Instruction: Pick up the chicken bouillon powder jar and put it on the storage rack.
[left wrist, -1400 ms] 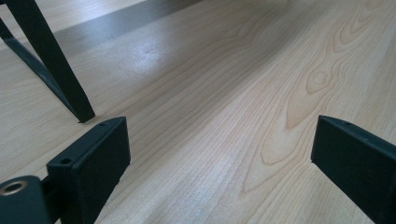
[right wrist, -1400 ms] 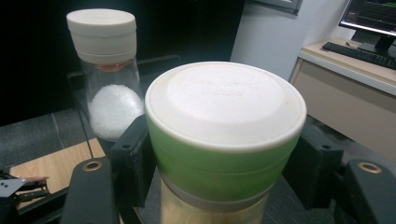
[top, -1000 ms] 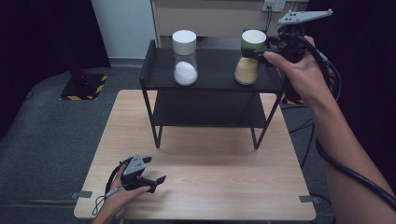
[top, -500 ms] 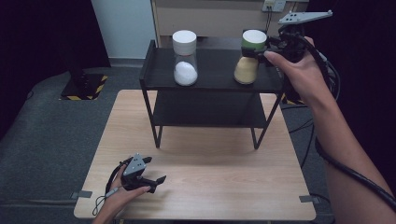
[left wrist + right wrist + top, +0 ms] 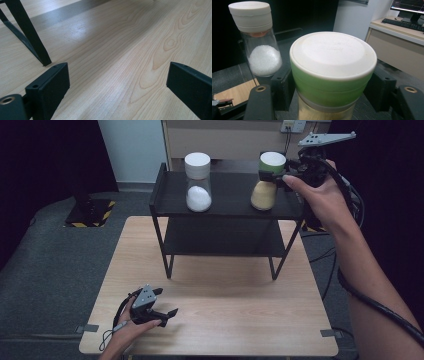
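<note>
Right gripper [image 5: 278, 176] has its pads clamped on the green-lidded jar [image 5: 332, 75], right under the lid, up on the black shelf [image 5: 230, 195]. White-lidded jar [image 5: 258, 40] sits just beyond it. No readable writing anywhere. Left gripper [image 5: 165, 307] rests jaws apart on the wooden table [image 5: 235, 315].

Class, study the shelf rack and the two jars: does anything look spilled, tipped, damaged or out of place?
Nothing stands out. The white-capped jar and the green-capped jar both stand upright on the rack's top shelf, lids on, no spill. The right gripper is clamped on the green-capped jar.
</note>
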Demonstrator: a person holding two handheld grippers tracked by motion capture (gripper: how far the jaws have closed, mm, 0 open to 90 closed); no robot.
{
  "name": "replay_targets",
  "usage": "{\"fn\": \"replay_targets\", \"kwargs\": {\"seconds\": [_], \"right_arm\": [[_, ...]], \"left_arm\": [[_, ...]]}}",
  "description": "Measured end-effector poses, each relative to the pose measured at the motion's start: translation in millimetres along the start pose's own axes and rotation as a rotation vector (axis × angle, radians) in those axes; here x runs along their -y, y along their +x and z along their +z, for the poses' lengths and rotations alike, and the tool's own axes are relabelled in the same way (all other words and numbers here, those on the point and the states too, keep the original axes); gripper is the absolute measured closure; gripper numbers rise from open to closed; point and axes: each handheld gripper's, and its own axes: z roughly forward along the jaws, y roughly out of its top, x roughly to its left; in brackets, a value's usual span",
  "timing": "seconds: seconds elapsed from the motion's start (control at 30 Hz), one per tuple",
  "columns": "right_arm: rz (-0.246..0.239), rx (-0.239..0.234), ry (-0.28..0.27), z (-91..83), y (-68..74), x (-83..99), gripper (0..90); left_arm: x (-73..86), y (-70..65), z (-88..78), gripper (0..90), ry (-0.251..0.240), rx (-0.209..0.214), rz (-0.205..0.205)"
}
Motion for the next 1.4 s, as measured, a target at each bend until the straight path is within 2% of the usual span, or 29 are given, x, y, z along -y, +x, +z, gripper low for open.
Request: {"fn": "replay_targets", "kwargs": {"seconds": [0.53,0.6,0.7,0.73,0.77,0.87,1.03,1.17,1.4], "right_arm": [[0.0,0.006,0.018,1.0,0.4,-5.2,30.9],[-0.002,0.009,0.017,1.0,1.0,-5.7,28.5],[0.001,0.017,0.006,-2.4,3.6,-7.5,18.7],[0.001,0.017,0.006,-2.4,3.6,-7.5,18.7],[0.006,0.03,0.007,-5.4,5.1,-7.9,14.5],[-0.004,0.051,0.018,-10.9,8.4,-8.7,10.0],[-0.006,0.059,0.026,-23.4,10.8,-5.2,8.3],[-0.003,0.05,0.028,-30.6,10.7,-1.0,8.6],[0.006,0.02,0.001,-44.4,17.2,18.6,7.6]], "left_arm": [[-0.2,-0.4,-0.2,3.5,-0.001,0.0,-0.001],[-0.2,-0.3,-0.2,3.5,-0.001,0.001,0.0],[0.1,-0.3,0.0,3.5,-0.001,0.0,0.0],[0.1,-0.3,0.0,3.4,-0.001,0.0,0.0],[-0.1,-0.8,0.1,3.5,0.001,-0.004,-0.001],[-0.7,-1.5,-0.2,3.5,0.001,-0.005,0.002],[-1.6,-2.6,0.0,3.5,0.003,-0.004,0.007],[-1.5,-3.6,0.5,3.5,0.003,-0.005,0.007],[-1.1,-3.9,0.9,3.5,0.004,-0.007,0.004]]}}
